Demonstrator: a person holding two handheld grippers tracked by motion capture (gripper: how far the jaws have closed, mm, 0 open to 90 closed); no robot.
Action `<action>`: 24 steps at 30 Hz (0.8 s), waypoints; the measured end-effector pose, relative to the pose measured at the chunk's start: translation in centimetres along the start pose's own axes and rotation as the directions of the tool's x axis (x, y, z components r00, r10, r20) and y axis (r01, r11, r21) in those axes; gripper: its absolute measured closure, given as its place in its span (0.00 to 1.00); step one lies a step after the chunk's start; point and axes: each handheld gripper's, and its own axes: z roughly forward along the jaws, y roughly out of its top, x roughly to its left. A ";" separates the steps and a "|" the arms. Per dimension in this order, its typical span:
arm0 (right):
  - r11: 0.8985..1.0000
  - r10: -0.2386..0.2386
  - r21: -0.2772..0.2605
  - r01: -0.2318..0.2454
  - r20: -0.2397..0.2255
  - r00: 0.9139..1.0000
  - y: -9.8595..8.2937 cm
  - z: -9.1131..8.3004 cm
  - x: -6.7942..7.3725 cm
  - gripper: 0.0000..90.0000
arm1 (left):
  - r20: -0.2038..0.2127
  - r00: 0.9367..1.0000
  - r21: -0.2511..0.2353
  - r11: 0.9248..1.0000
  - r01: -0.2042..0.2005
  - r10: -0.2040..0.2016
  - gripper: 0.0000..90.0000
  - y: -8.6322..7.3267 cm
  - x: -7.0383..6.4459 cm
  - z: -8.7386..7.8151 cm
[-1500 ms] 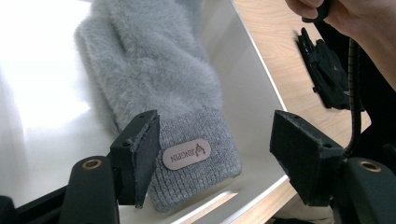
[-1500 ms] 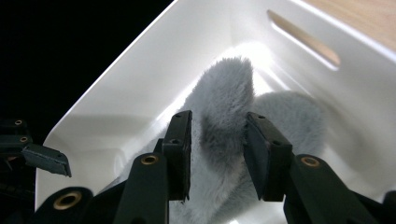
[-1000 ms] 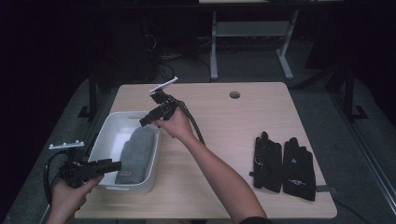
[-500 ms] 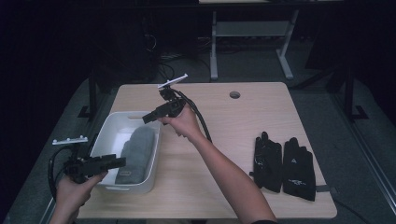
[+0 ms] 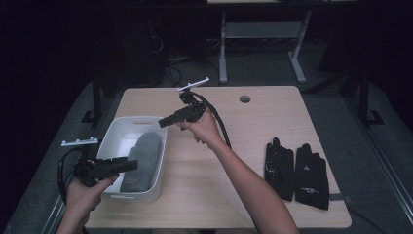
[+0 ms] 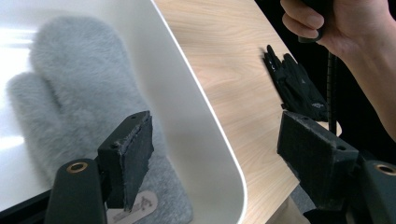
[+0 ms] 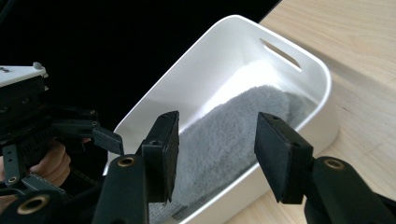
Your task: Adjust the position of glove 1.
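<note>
Grey mitten lies in white bin; right gripper, jaws apart and empty, has lifted clear toward open tabletop; left gripper gapes empty over the rim.

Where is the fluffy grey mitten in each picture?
High view: the grey mitten lies inside the white tub, lower left on the table.
Left gripper view: the mitten is at the left, behind the near jaw.
Right gripper view: the mitten is in the middle, between the two jaws.
Shared landmark: the white tub around it.
</note>
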 end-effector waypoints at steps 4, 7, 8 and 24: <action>1.000 0.002 -0.011 -0.002 0.006 1.000 -0.3 -0.9 -0.3 0.54 | 0.008 1.000 0.007 1.000 -0.005 0.005 0.29 0.3 -0.4 0.5; 1.000 0.001 -0.021 -0.001 0.005 1.000 -0.5 -1.6 -0.4 0.54 | 0.015 1.000 0.009 1.000 -0.011 0.011 0.29 0.6 -0.8 0.9; 1.000 0.003 -0.024 -0.003 0.002 1.000 -0.6 -1.8 -0.4 0.54 | 0.018 1.000 0.010 1.000 -0.012 0.012 0.29 0.6 -1.0 1.0; 0.999 0.007 -0.047 -0.006 0.020 1.000 -2.1 -4.8 -1.1 0.53 | 0.054 0.998 0.036 0.998 -0.047 0.045 0.28 1.5 -2.8 3.2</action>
